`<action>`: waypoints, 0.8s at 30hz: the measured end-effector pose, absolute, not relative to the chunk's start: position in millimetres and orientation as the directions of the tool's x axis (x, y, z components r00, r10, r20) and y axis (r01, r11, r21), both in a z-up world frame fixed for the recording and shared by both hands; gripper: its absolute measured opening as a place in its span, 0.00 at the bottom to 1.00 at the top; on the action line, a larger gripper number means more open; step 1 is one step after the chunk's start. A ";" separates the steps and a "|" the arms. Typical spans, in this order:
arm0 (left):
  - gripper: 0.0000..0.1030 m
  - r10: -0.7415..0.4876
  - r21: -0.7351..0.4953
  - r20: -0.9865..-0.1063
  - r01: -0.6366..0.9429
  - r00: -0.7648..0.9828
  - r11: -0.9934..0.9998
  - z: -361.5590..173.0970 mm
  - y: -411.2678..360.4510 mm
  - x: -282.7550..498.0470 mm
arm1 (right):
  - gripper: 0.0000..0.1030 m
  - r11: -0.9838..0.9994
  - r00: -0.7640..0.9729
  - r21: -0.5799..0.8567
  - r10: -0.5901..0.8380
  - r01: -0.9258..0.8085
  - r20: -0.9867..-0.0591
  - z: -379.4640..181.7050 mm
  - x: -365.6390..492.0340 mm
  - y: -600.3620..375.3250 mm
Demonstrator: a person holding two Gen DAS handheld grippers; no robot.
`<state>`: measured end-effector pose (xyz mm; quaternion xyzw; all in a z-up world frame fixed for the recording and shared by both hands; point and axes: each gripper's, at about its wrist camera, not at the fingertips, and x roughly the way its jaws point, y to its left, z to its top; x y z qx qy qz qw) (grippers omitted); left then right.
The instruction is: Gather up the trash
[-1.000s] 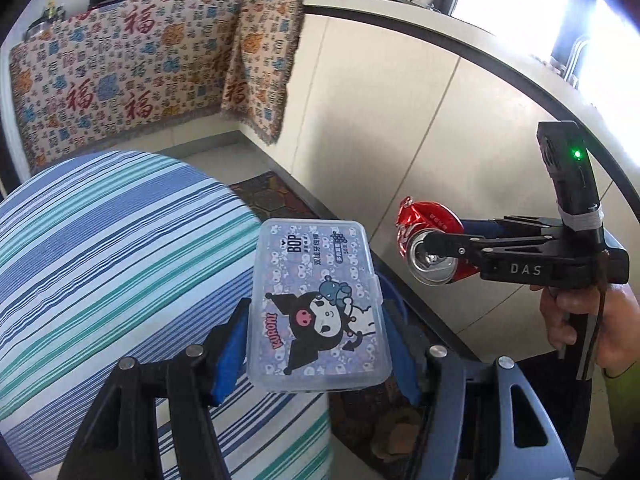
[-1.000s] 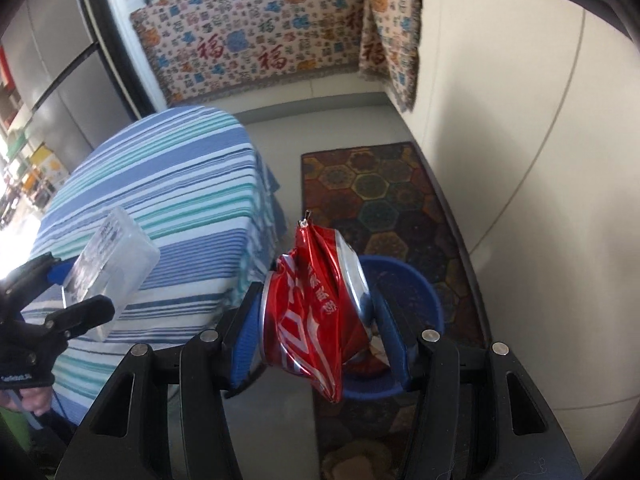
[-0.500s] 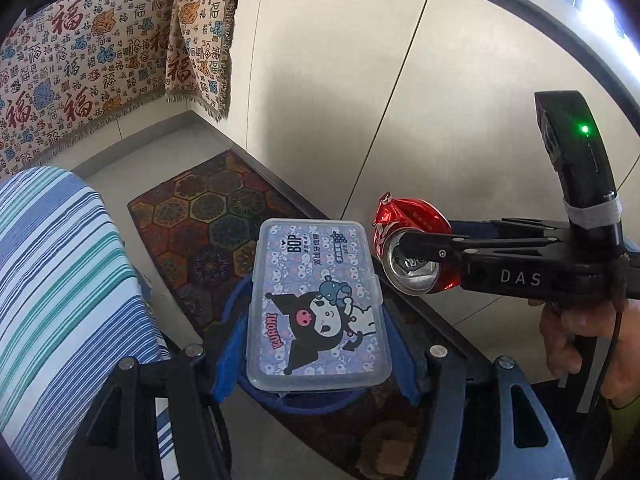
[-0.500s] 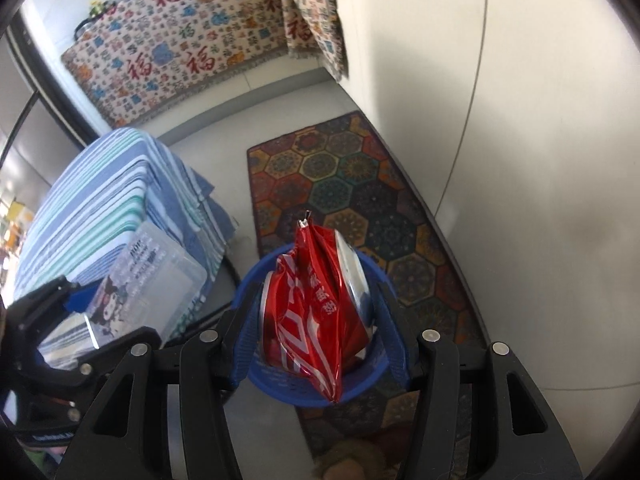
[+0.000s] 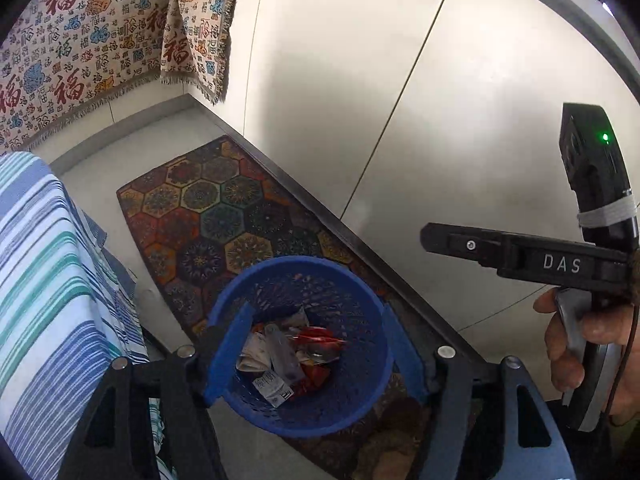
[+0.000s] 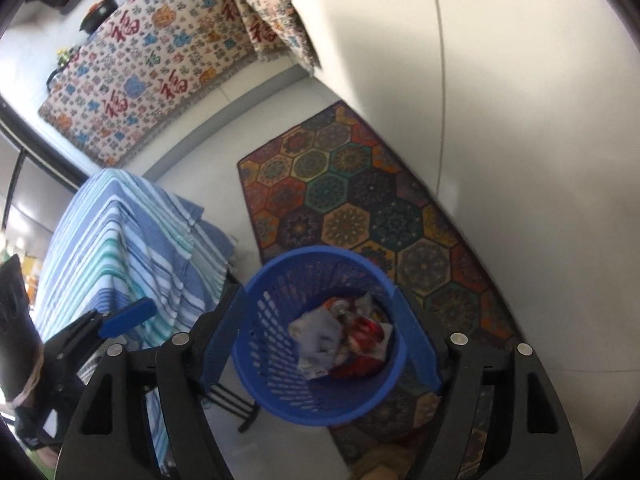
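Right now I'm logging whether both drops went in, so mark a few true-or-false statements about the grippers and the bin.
1. The left gripper holds a plastic box. False: its jaws are open and empty above the blue bin.
2. The right gripper is open and empty. True.
3. The bin contains trash, including something red. True.
4. The bin stands on the striped tablecloth. False: it is on the floor at the edge of the patterned rug.

Both claws, left (image 5: pixel 316 354) and right (image 6: pixel 320 334), now gape empty over the bin (image 5: pixel 376 304)
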<state>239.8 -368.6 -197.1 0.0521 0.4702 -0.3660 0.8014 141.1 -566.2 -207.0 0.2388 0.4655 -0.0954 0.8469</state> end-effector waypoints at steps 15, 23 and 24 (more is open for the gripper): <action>1.00 -0.533 -0.226 -0.760 0.617 0.373 0.754 -122.4 -305.8 131.9 | 1.00 0.873 0.573 0.210 -0.092 0.439 -0.814 -140.9 -1.3 -504.9; 1.00 -0.405 -0.065 -0.773 0.574 0.488 0.816 -103.1 -292.4 89.3 | 1.00 0.893 0.564 0.141 -0.142 0.428 -0.813 -122.8 -49.1 -472.5; 1.00 -0.388 -0.053 -0.774 0.560 0.500 0.827 -100.7 -290.6 87.2 | 1.00 0.892 0.563 0.132 -0.154 0.433 -0.812 -121.1 -52.3 -470.2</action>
